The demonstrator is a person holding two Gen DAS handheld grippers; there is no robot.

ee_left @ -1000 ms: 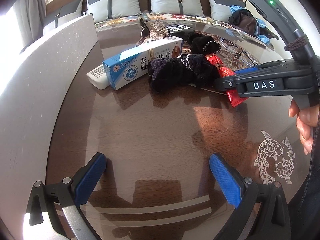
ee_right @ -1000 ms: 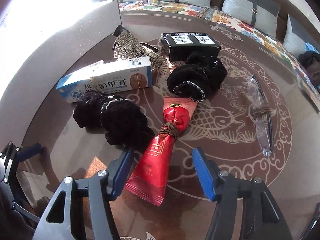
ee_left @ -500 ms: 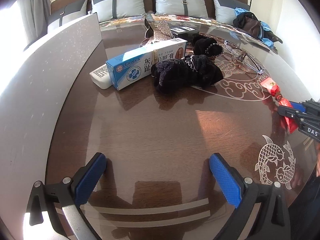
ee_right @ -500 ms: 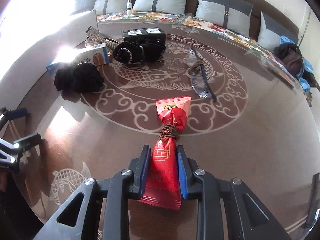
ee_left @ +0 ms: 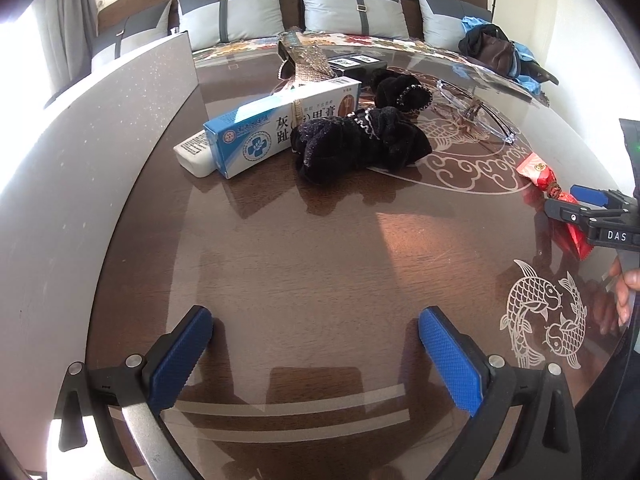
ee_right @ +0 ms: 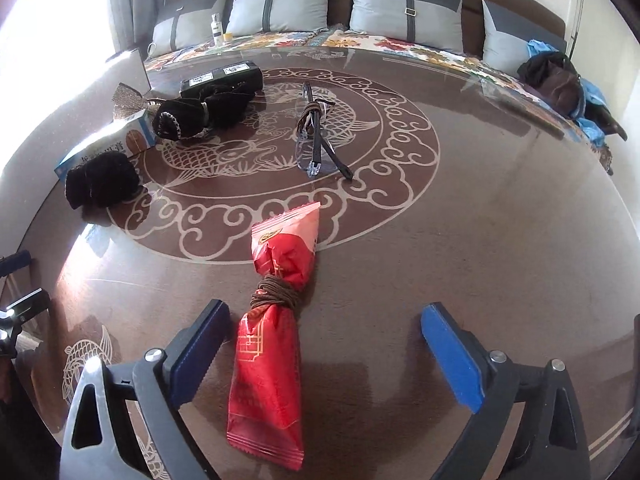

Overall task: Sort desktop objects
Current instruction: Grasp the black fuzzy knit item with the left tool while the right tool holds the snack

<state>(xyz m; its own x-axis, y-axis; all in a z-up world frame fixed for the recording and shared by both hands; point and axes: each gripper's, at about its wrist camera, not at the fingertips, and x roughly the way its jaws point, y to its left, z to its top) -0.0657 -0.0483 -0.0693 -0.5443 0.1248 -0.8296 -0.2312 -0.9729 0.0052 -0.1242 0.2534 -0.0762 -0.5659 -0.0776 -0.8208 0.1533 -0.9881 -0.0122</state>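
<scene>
A red snack packet point(ee_right: 276, 344) with a brown hair tie wound round its middle lies flat on the dark glass table point(ee_right: 460, 248). It lies between the wide-spread fingers of my right gripper point(ee_right: 324, 340), nearer the left pad; the jaws are opening and neither pad presses it. In the left wrist view the same packet point(ee_left: 540, 174) lies at the right edge beside the right gripper point(ee_left: 582, 202). My left gripper point(ee_left: 316, 344) hovers open over bare table. A blue-and-white ointment box point(ee_left: 276, 132), black scrunchies point(ee_left: 360, 140) and clear glasses point(ee_right: 314, 136) lie farther back.
A grey board point(ee_left: 92, 152) stands along the table's left side. A black box point(ee_right: 222, 76) and a glittery bow point(ee_right: 128, 100) sit near the far left. A cushioned bench point(ee_right: 340, 12) with a bag point(ee_right: 560, 80) runs behind. A hand point(ee_left: 624, 292) shows at the right.
My right gripper closed on the red packet, carried it right and away from the pile, then set it down and spread its fingers. The left gripper stayed still.
</scene>
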